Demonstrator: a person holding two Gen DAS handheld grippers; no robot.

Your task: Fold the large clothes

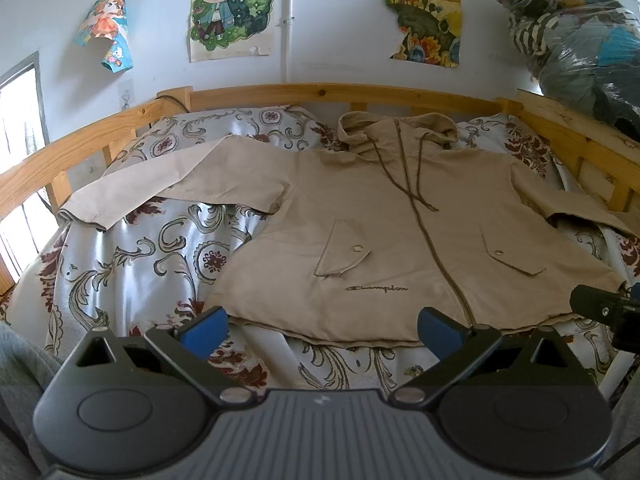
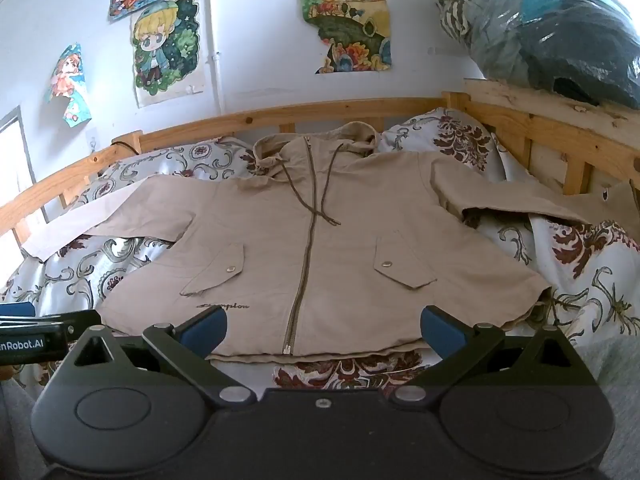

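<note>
A beige zip-up hooded jacket (image 1: 384,232) (image 2: 320,248) lies flat and face up on the bed, zipped, hood toward the headboard, both sleeves spread out to the sides. Its left sleeve (image 1: 160,184) reaches far left; the right sleeve (image 2: 520,196) runs toward the wooden rail. My left gripper (image 1: 320,330) hovers over the jacket's near hem, open, with nothing between its blue pads (image 1: 204,330). My right gripper (image 2: 324,330) also stands open at the hem near the zipper's end, empty. The right gripper's body shows at the left wrist view's right edge (image 1: 604,312).
A floral bedspread (image 1: 140,264) covers the bed inside a wooden frame (image 1: 320,94). Plastic-wrapped bundles of clothes (image 2: 552,24) sit on the frame at the upper right. Posters (image 1: 230,4) hang on the white wall. A window (image 1: 20,128) is at the left.
</note>
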